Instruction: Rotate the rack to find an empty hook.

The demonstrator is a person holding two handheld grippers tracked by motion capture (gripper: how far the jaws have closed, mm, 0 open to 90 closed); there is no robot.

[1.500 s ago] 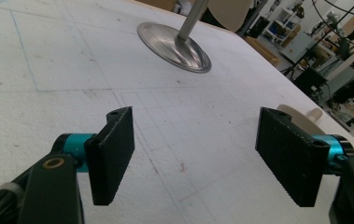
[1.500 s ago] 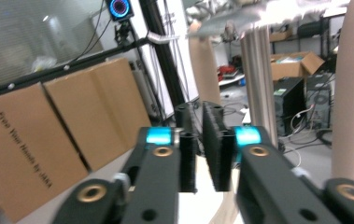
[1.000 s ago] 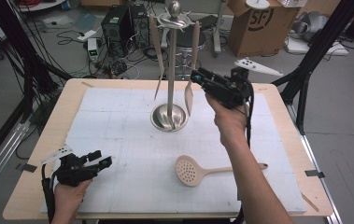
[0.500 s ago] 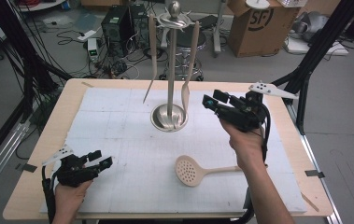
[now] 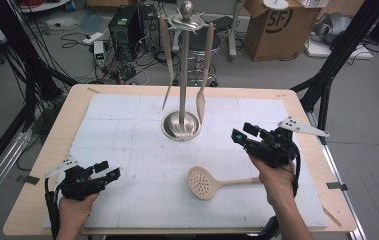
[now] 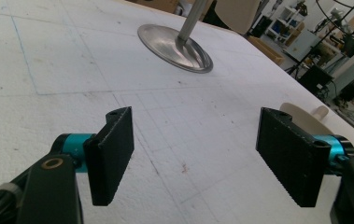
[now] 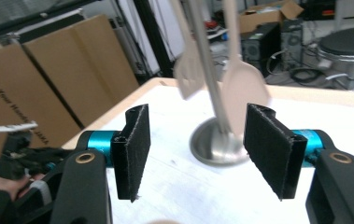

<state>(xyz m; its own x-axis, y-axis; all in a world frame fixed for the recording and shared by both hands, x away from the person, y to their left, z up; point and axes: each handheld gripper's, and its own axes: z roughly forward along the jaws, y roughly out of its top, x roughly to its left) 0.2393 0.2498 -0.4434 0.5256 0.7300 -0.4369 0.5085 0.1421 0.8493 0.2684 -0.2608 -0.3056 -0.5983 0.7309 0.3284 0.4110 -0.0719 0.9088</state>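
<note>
Both grippers' jaws apart; skimmer (image 5: pixel 204 183) untouched.

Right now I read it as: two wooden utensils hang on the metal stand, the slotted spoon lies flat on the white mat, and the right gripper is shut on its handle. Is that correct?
Not quite. The right gripper is open and empty, above the mat and apart from the slotted spoon; the right gripper view shows its jaws wide apart. The rest holds: two utensils hang on the stand, as the high view shows.

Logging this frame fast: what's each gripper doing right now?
Left gripper: open, empty, low over the table.
Right gripper: open, empty, above the table.
</note>
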